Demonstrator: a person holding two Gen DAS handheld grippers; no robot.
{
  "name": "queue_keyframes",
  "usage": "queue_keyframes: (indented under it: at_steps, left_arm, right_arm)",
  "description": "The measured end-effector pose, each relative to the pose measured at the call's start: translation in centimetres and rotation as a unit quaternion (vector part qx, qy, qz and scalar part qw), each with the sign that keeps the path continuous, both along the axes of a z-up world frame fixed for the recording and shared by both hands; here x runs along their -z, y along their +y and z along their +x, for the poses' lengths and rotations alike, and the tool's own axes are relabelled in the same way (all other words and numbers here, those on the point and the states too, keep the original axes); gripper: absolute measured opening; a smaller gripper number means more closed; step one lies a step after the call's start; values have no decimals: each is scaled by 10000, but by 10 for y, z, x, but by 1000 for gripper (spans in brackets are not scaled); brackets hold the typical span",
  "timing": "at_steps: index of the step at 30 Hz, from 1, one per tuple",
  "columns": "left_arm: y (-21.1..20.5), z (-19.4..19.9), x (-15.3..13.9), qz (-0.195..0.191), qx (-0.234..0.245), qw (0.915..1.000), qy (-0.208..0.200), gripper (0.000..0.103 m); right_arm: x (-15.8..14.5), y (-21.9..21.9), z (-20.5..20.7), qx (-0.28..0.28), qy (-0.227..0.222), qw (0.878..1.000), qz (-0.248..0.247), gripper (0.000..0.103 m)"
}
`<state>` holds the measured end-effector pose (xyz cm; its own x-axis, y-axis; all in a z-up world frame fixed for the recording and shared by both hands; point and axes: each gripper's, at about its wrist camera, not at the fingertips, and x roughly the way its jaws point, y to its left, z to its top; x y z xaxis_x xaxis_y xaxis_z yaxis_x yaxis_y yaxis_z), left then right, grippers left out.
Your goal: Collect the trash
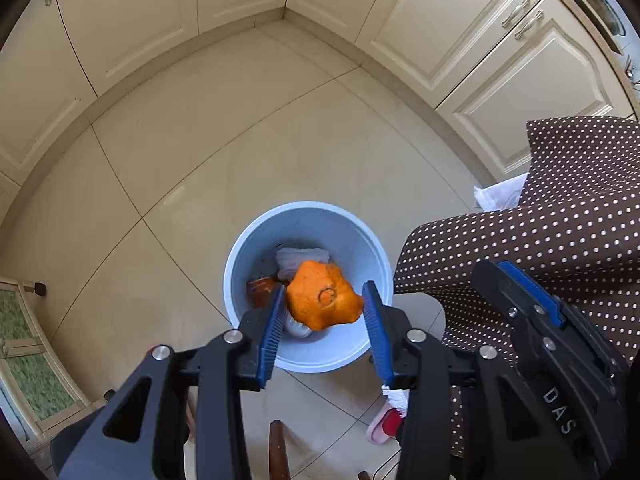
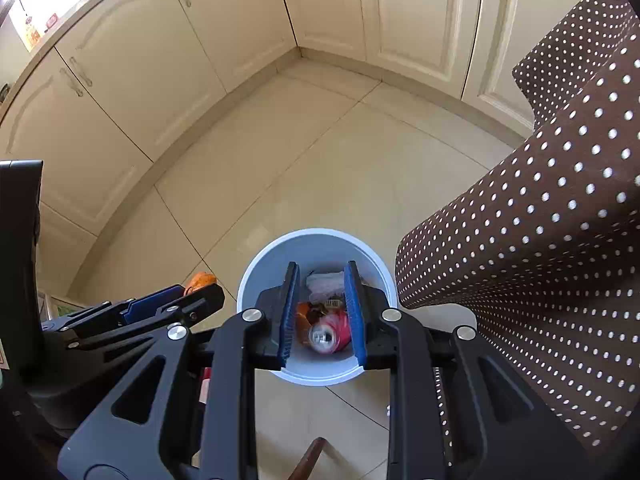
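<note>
A pale blue round bin (image 1: 308, 216) stands on the tiled floor beside the table. My left gripper (image 1: 325, 291) hangs over the bin's mouth, shut on a piece of orange peel (image 1: 320, 306) that spans the tips of both blue pads. The right wrist view shows that same left gripper (image 2: 208, 290) from the side, with the peel (image 2: 200, 280) at its tip. My right gripper (image 2: 322, 266) also hangs over the bin (image 2: 320, 234), its jaws a little apart with nothing between them. Down in the bin lie a red can (image 2: 334, 330), white tissue (image 2: 324, 282) and an orange scrap (image 2: 302, 316).
A brown tablecloth (image 1: 540, 220) with white dots hangs down right of the bin. Cream cabinets (image 1: 460, 40) line the corner behind it. A pink slipper (image 1: 382, 424) and a wooden chair part (image 1: 278, 448) are near the bottom edge, and a glass-fronted cabinet (image 1: 24, 352) stands at the left.
</note>
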<state>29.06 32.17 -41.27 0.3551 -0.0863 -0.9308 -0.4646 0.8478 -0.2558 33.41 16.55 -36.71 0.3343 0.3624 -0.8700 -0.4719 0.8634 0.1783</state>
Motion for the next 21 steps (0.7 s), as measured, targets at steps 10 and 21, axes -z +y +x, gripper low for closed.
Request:
queue_keyframes:
  at_steps: [10, 21]
  left_arm:
    - [-13, -6, -27, 179, 167, 9996, -151, 53]
    - [-25, -36, -95, 622, 194, 9955, -690, 58]
  right_arm:
    - [-26, -12, -14, 84, -187, 9998, 69, 26]
    - [-87, -31, -46, 124, -727, 9971, 204, 26]
